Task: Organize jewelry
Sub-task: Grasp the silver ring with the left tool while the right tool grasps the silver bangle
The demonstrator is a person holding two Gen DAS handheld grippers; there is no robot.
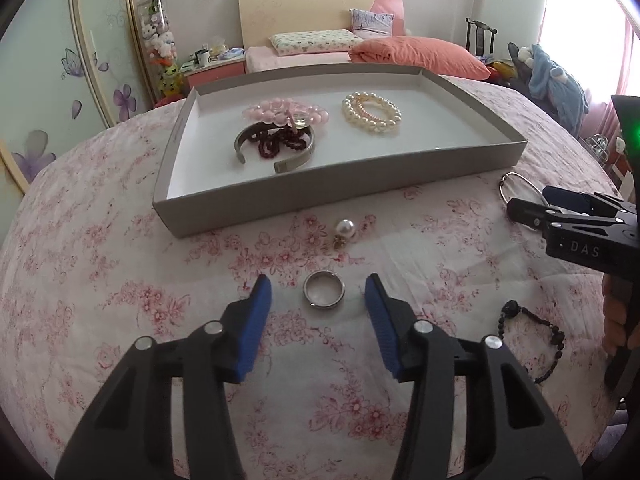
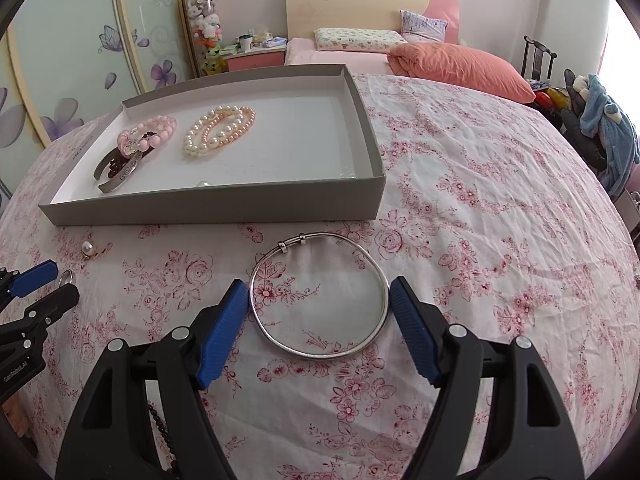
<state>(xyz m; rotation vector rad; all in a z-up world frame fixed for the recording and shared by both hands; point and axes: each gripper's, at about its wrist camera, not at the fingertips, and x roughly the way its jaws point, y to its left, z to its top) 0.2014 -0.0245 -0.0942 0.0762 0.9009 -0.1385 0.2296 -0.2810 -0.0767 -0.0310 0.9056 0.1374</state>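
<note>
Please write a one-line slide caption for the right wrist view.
Open right gripper straddles a thin silver bangle on the floral bedspread, near the grey tray of bracelets.

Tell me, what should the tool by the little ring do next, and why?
Probably close gently. The left tool is open, with the silver ring lying flat on the flowered cloth between its blue pads, not yet touched. Once gripped, it could go into the grey tray with the bracelets.

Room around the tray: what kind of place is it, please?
Most likely a bedroom. Behind the tray stands a bed with a headboard and pillows, and a nightstand beside it. The jewelry lies on a flowered cloth.
</note>
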